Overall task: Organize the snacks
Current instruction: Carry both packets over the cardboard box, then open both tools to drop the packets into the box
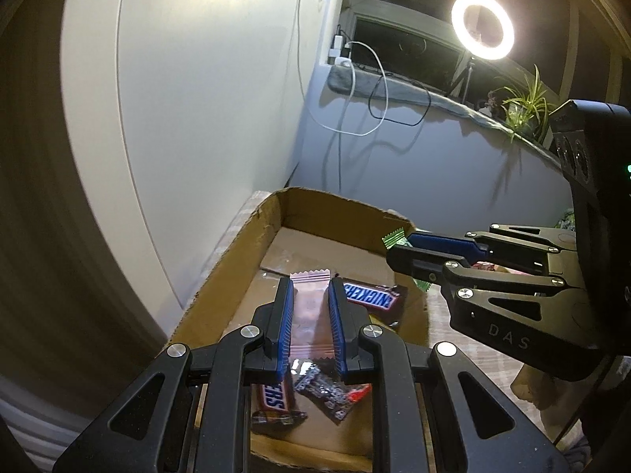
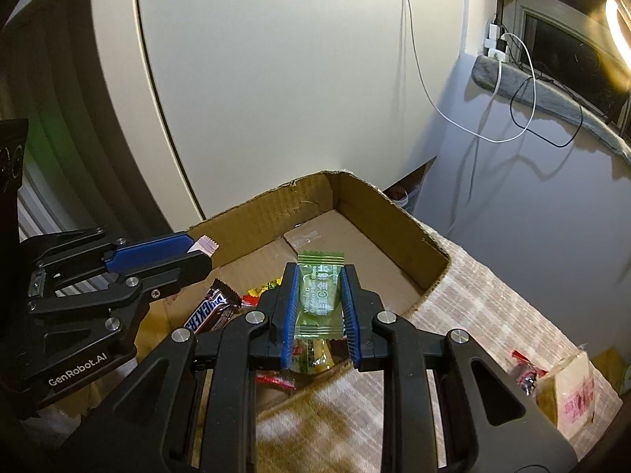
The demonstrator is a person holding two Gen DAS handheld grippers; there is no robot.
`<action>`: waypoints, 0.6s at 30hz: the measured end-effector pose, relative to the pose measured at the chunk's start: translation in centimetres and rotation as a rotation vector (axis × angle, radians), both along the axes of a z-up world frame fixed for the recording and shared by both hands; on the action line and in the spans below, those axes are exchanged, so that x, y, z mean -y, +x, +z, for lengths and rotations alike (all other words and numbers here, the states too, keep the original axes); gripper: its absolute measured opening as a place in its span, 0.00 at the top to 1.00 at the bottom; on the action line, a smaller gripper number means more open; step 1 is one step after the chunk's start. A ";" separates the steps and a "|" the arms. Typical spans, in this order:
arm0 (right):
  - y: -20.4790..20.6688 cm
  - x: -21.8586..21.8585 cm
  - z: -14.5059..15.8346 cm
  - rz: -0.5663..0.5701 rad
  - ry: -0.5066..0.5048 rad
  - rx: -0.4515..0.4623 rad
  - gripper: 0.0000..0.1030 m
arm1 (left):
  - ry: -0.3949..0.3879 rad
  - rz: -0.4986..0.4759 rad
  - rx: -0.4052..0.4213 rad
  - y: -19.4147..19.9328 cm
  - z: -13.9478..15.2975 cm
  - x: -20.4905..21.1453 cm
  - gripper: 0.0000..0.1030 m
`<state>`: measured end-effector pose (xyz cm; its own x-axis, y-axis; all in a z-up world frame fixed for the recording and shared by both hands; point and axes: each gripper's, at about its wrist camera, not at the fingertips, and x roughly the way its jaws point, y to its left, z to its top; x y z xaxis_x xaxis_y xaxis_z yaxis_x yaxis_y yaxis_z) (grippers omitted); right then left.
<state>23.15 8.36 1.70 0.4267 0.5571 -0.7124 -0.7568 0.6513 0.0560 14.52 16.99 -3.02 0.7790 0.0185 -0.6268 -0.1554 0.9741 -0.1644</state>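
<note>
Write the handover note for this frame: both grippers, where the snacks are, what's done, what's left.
Left gripper: shut on a pink packet, held over the cardboard box.
Right gripper: shut on a green packet, also over the box.
Done: two Snickers bars and a few small wrapped sweets lie in the box.
Left: release both packets into the box; more snacks wait on the table outside, at the right.

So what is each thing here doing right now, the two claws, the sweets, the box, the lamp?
Left gripper: shut on the pink packet.
Right gripper: shut on the green packet.
Cardboard box: open-topped, holding loose snacks.
Snickers bars: lying flat in the box.
Ring light: switched on.
White cable: plugged in at the wall, hanging loose.
</note>
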 end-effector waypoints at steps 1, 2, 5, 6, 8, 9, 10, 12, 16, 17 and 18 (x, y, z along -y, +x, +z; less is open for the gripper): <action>0.1 -0.1 -0.2 0.000 -0.002 -0.002 0.79 | -0.002 0.001 -0.003 0.1 -0.2 -0.2 0.84; 0.4 -0.4 -0.4 0.000 -0.004 -0.007 0.79 | -0.004 0.003 -0.006 0.2 -0.3 -0.3 0.84; 0.8 -0.7 -0.9 0.001 -0.008 -0.016 0.79 | -0.009 0.008 -0.012 0.4 -0.6 -0.6 0.84; 1.0 -0.9 -1.1 0.001 -0.010 -0.019 0.79 | -0.011 0.010 -0.014 0.5 -0.7 -0.7 0.84; 1.2 -1.0 -1.3 0.001 -0.013 -0.023 0.79 | -0.013 0.011 -0.017 0.5 -0.9 -0.9 0.84; 1.3 -1.1 -1.3 0.001 -0.013 -0.025 0.79 | -0.013 0.011 -0.019 0.6 -0.9 -0.9 0.84; 1.4 -1.2 -1.4 0.000 -0.013 -0.026 0.79 | -0.014 0.011 -0.022 0.7 -1.0 -1.0 0.84; 1.5 -1.3 -1.6 -0.004 -0.014 -0.026 0.79 | -0.015 0.012 -0.026 0.7 -1.1 -1.0 0.83; 1.5 -1.3 -1.6 -0.004 -0.017 -0.023 0.77 | -0.018 0.016 -0.027 0.8 -1.2 -1.2 0.82; 1.5 -1.3 -1.6 -0.007 -0.018 -0.017 0.76 | -0.020 0.017 -0.027 0.9 -1.2 -1.2 0.82; 1.5 -1.3 -1.6 -0.009 -0.019 -0.015 0.74 | -0.022 0.018 -0.028 0.8 -1.2 -1.3 0.82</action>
<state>24.64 9.66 0.15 0.4210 0.5396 -0.7291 -0.7502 0.6589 0.0545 15.36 18.26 -4.19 0.7607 0.0182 -0.6489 -0.1774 0.9674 -0.1808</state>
